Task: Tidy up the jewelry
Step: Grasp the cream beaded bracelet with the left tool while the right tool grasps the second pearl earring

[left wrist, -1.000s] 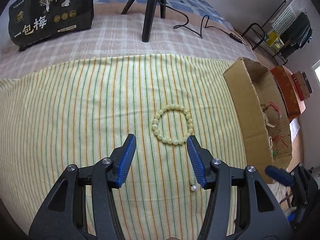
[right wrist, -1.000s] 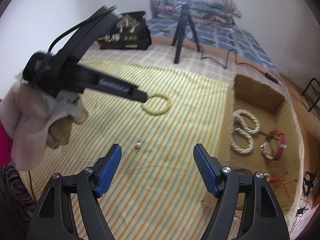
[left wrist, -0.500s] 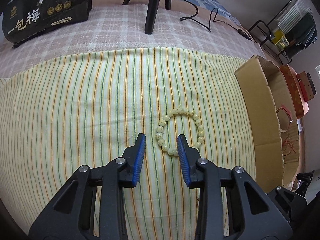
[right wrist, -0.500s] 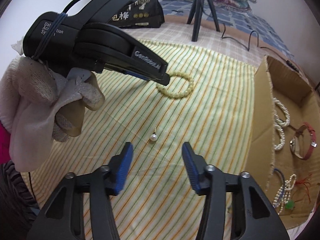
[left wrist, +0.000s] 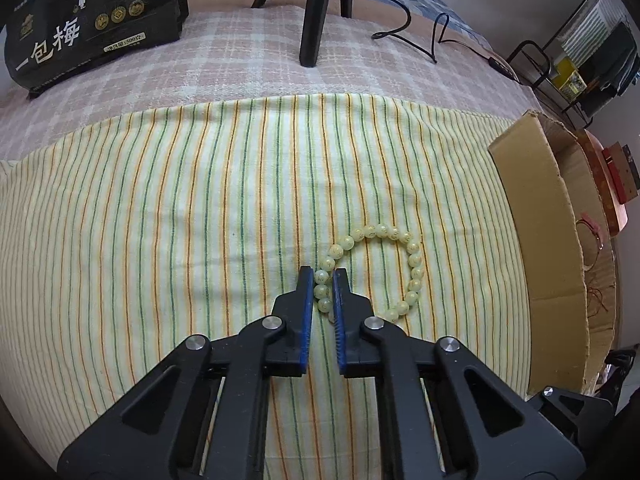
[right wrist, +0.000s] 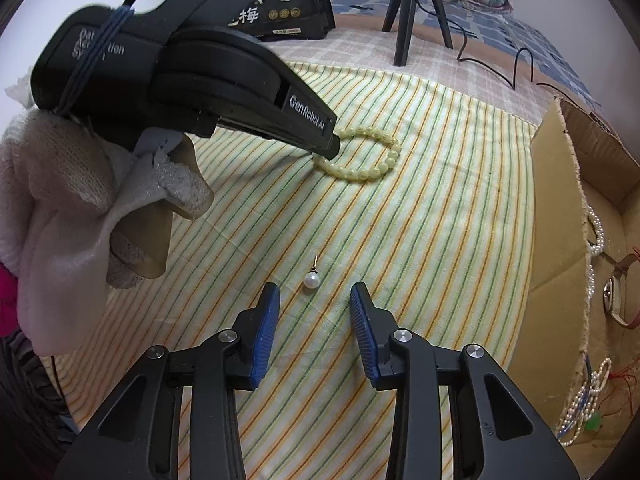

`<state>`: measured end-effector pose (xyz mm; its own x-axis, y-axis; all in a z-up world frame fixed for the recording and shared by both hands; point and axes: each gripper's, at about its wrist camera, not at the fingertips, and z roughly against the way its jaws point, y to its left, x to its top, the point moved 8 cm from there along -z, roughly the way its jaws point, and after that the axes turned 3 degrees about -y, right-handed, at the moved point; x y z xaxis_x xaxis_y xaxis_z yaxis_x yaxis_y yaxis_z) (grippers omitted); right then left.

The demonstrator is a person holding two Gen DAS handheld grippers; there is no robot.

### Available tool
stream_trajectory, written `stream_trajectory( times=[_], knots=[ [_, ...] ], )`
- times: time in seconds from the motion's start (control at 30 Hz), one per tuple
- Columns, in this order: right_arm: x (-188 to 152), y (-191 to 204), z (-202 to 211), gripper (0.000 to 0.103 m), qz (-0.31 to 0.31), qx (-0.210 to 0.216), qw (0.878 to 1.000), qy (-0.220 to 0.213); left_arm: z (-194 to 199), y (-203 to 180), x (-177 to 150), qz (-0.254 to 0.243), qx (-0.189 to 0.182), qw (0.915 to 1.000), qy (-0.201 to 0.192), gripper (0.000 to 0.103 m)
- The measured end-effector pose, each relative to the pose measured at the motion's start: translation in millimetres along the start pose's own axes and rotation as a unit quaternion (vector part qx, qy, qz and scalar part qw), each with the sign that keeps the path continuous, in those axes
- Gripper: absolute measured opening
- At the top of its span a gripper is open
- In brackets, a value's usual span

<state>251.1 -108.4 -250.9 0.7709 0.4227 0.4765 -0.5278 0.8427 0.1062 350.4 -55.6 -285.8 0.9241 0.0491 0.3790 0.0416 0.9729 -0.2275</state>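
A pale yellow bead bracelet [left wrist: 414, 268] lies on the striped cloth [left wrist: 160, 220]. My left gripper [left wrist: 323, 274] is shut on the bracelet's left side, with beads pinched between its blue pads. The bracelet [right wrist: 372, 172] and the left gripper [right wrist: 332, 148] also show in the right wrist view. A small pearl earring [right wrist: 311, 279] lies on the cloth just ahead of my right gripper [right wrist: 315, 292], which is open and empty with the pearl between its fingertips' line.
An open cardboard box [right wrist: 560, 216] at the right holds pearl strands [right wrist: 596, 232], a red-strap watch [right wrist: 620, 300] and other jewelry. A black bag [left wrist: 92, 16] and a tripod [left wrist: 316, 12] stand at the back. A gloved hand [right wrist: 100, 216] holds the left gripper.
My left gripper moved forward and closed on the bracelet's left side. My right gripper narrowed and moved up to the pearl earring.
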Motion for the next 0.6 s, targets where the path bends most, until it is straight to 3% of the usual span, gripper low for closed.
stream_trajectory(
  times=[0.2, 0.4, 0.6],
  knots=[
    [3.0, 4.4, -4.6, 0.031, 0.011, -0.005, 1.000, -0.001, 0.3, 0.6, 0.9, -0.002, 0.001, 1.0000, -0.002, 0.007],
    [2.4, 7.4, -7.4, 0.009, 0.016, -0.006, 1.000, 0.002, 2.1, 1.5, -0.4, 0.001, -0.001, 1.0000, -0.003, 0.006],
    [3.0, 8.4, -6.3, 0.007, 0.013, -0.002, 1.000, 0.001, 6.6, 1.8, -0.6, 0.002, 0.001, 1.0000, -0.007, 0.006]
  ],
)
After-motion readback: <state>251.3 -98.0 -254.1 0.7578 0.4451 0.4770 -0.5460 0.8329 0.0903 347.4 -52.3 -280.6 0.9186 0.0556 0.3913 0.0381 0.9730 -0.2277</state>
